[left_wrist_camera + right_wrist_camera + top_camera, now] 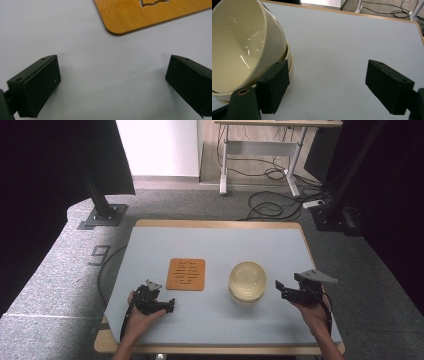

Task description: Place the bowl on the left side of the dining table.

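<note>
The high view looks forward and down from above the person's side, taking in the whole table point(150, 250) with floor and a desk beyond. The left gripper view rides low and close over the tabletop point(105, 75), looking along its wide-set black jaws toward a corner of the wooden trivet point(140, 17), which the high view shows left of centre point(186, 274). The right gripper view sits low and close too, facing across the table's far edge, with the stacked cream bowls point(242, 50) at its left; the high view shares them point(247, 281).
</note>
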Demonstrator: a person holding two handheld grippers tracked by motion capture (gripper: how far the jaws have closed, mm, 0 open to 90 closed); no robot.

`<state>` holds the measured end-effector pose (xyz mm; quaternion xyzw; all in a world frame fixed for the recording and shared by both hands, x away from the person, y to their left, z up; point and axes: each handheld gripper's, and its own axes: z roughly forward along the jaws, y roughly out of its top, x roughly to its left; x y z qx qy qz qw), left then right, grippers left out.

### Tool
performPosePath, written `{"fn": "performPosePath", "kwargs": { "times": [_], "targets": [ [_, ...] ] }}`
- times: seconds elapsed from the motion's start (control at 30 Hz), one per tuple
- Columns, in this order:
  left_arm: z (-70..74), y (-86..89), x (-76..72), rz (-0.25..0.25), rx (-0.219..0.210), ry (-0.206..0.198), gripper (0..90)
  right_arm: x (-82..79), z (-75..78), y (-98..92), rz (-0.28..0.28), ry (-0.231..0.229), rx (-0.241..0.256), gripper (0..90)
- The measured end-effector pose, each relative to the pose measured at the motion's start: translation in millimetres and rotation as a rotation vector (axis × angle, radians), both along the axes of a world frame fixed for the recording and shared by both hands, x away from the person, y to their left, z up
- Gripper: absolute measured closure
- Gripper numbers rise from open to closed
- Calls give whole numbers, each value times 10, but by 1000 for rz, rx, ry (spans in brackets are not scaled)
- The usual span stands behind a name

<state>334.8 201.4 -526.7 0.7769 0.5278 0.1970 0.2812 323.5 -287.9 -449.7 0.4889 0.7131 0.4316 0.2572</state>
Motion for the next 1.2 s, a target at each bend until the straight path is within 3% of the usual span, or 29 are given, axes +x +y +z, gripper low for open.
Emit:
{"fn": "performPosePath", "kwargs": {
  "times": [0.67,0.77,1.2],
  "targets": [
    [-4,1,-8,1,1,-4,0,21,172,156,85,-38,6,193],
    [-5,1,-9,2,2,-5,0,32,196,176,110,-35,40,196],
    [-9,0,-17,6,1,-9,0,89,263,247,124,-49,46,211]
  ]
}}
